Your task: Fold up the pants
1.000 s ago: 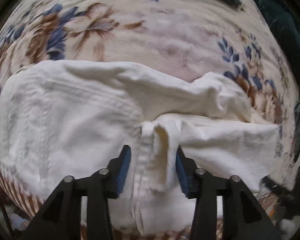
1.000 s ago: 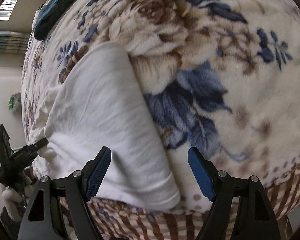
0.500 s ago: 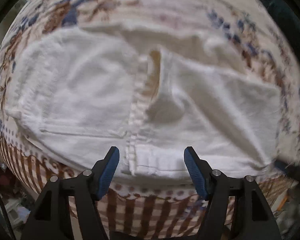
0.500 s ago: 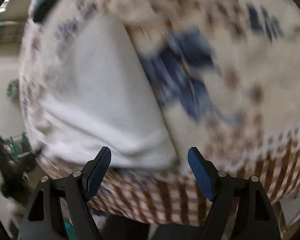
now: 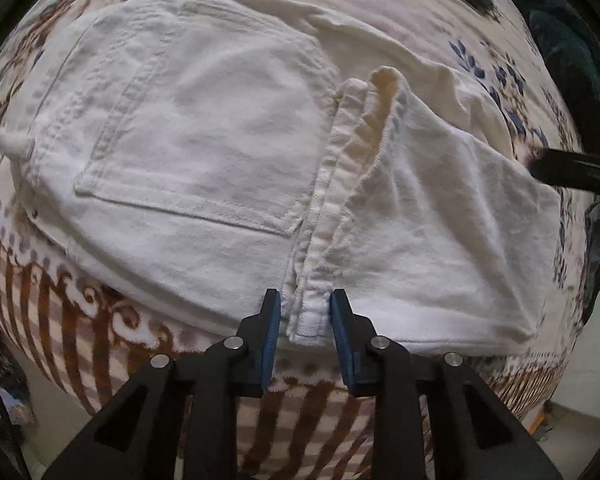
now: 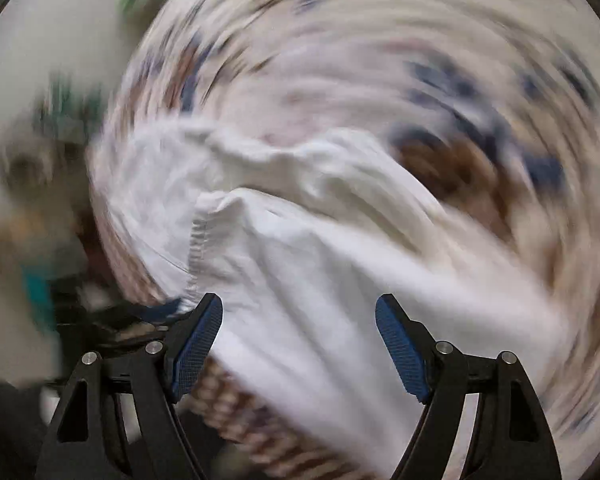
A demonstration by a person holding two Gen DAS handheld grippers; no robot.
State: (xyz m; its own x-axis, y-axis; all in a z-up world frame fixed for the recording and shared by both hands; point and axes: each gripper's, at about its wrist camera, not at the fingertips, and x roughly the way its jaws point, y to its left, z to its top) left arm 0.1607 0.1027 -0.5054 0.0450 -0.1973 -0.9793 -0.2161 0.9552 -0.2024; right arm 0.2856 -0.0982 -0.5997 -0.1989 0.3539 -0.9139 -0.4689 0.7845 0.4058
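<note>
White pants (image 5: 228, 148) lie spread on a floral blanket (image 5: 100, 320), back pocket up, with a raised centre seam (image 5: 352, 152). My left gripper (image 5: 305, 318) points down at the near edge of the pants. Its jaws are closing, with the seam's end (image 5: 306, 320) between the blue pads and a thin gap on each side. In the blurred right wrist view, my right gripper (image 6: 299, 340) stands open above a white pant leg (image 6: 308, 280), holding nothing. A black part of the right gripper (image 5: 572, 172) shows at the right edge of the left wrist view.
The blanket's brown striped border (image 5: 60, 300) drops off at the near edge of the bed, with pale floor (image 5: 580, 380) below. A dark teal cloth (image 5: 560, 40) lies at the far right. Left of the bed in the right wrist view is blurred clutter (image 6: 52, 140).
My left gripper drew back to the near edge of the pants, opened wider, then narrowed around the seam's end. The right gripper swung and rolled from the leg's hem towards the middle of the pants, still open.
</note>
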